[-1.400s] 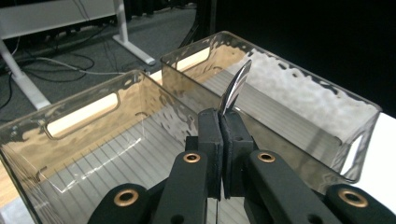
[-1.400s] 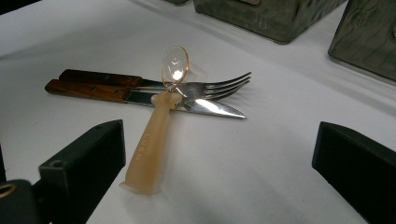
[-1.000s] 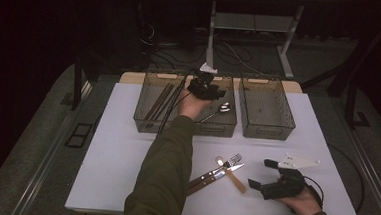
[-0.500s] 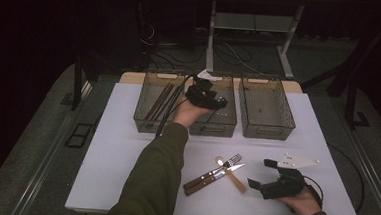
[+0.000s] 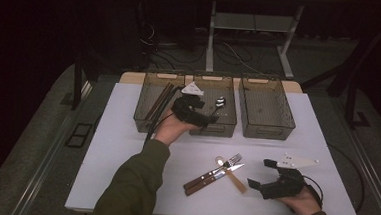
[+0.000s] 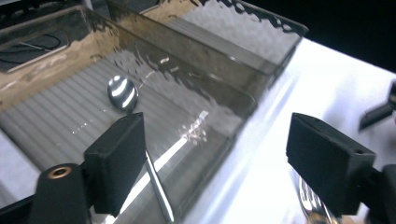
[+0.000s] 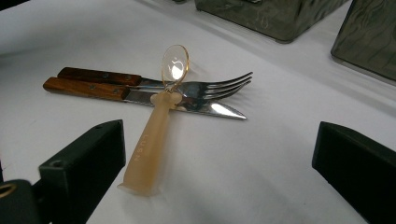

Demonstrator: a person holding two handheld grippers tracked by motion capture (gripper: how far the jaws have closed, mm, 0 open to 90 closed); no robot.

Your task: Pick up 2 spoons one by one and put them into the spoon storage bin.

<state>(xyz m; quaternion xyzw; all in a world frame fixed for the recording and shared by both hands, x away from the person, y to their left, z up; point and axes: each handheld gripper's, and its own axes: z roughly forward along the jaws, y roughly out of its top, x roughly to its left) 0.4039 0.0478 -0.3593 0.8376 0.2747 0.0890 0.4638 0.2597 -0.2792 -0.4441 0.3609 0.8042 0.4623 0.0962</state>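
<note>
Jaws: left gripper (image 5: pixel 205 119) just opened, empty; right gripper (image 5: pixel 263 176) wide, empty | bins (image 5: pixel 265 123): 3 | spoon (image 5: pixel 220 102) in middle bin | table (image 5: pixel 126 148): fork (image 7: pixel 219 85), knife (image 7: pixel 140 95), small spoon (image 7: pixel 156 130)

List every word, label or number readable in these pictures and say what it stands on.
Raised lettering runs along the translucent plastic spoon handle in the right gripper view; too faint to read with certainty.
No readable text on the fork, the knife, the smoked plastic bins or the metal spoon.

A spoon (image 5: pixel 220 102) lies in the middle bin (image 5: pixel 226 127); the fork (image 5: pixel 227 163) and knife (image 5: pixel 214 175) lie before it.
</note>
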